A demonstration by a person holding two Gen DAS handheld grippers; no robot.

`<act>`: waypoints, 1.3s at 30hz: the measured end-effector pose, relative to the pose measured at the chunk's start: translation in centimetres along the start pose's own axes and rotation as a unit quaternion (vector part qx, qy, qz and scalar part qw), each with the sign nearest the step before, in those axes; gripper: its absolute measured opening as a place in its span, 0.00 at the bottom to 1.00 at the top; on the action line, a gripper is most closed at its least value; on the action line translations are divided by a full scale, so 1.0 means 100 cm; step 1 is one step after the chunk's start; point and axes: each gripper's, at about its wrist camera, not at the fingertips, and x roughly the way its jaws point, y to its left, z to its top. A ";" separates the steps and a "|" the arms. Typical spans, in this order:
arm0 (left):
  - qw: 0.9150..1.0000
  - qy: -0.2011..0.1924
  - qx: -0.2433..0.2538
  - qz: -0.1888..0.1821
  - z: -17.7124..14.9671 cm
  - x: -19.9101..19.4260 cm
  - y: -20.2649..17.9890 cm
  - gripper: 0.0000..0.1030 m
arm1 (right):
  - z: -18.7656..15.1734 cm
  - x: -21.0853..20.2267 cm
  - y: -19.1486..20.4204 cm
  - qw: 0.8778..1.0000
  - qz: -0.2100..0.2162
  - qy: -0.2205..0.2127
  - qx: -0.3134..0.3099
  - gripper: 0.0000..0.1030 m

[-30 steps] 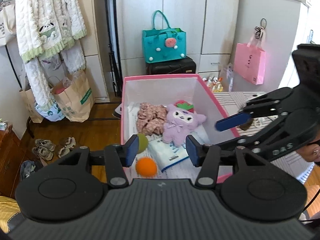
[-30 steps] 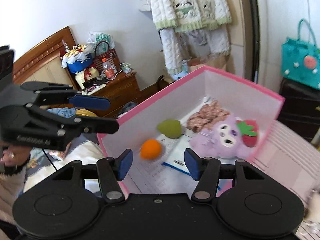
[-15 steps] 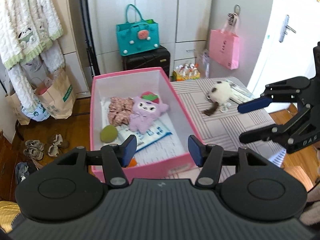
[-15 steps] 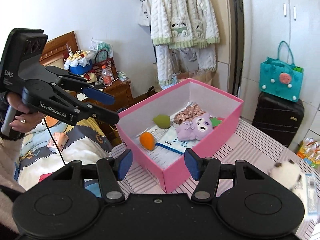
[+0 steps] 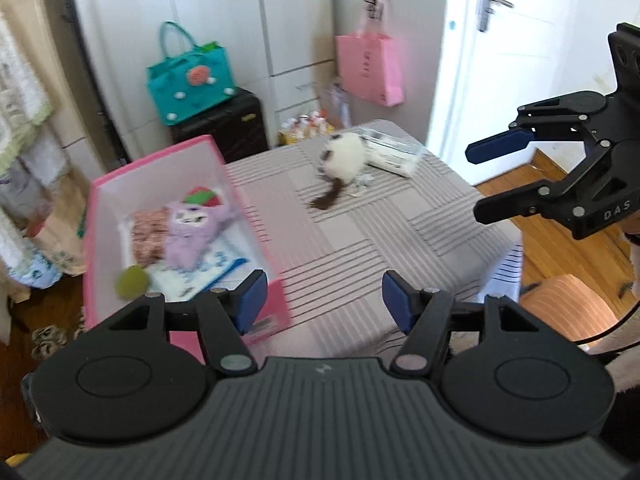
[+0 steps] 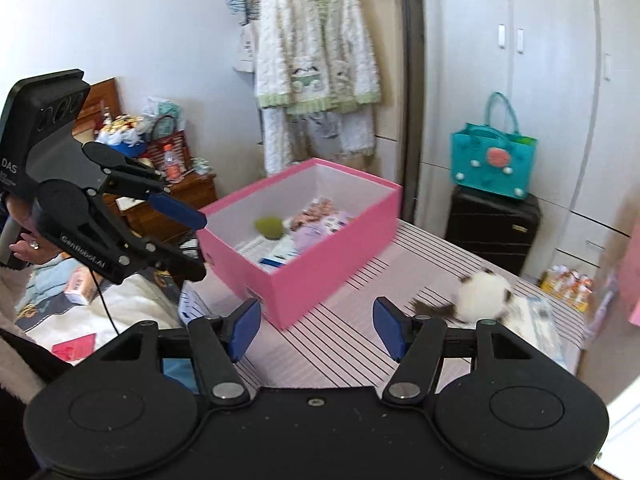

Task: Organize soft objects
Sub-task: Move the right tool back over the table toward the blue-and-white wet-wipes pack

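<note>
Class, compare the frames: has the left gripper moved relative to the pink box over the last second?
Yes. The left gripper, empty with jaws just opening, has backed away from the pink box toward the striped table.

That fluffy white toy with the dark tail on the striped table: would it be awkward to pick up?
Probably not. The fluffy white plush toy looks soft and light, so it should squash between fingers. Its round body might roll a bit if nudged on the striped tablecloth. The dark tail lies limp and would likely dangle.
</note>
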 end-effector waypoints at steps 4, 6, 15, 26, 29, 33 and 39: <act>1.000 0.000 0.003 -0.026 0.011 0.015 -0.015 0.61 | -0.018 -0.011 -0.014 1.000 -0.024 -0.003 0.013 0.67; 0.999 -0.004 0.003 -0.037 0.016 0.021 -0.021 0.61 | -0.025 -0.015 -0.020 0.999 -0.032 -0.003 0.020 0.67; 0.996 -0.050 -0.012 -0.071 0.041 0.055 -0.041 0.66 | -0.049 -0.022 -0.058 0.997 -0.072 -0.010 0.030 0.78; 0.995 -0.069 -0.049 -0.057 0.049 0.142 -0.047 0.70 | -0.078 0.013 -0.128 0.989 -0.141 -0.030 0.016 0.88; 0.994 -0.078 -0.060 -0.052 0.052 0.161 -0.048 0.70 | -0.087 0.023 -0.152 0.988 -0.144 -0.031 0.037 0.88; 0.989 -0.083 -0.096 -0.080 0.051 0.182 -0.049 0.71 | -0.097 0.037 -0.185 0.986 -0.146 -0.037 0.071 0.88; 0.979 -0.088 -0.149 -0.112 0.043 0.223 -0.058 0.71 | -0.097 0.054 -0.229 0.984 -0.131 -0.065 0.105 0.88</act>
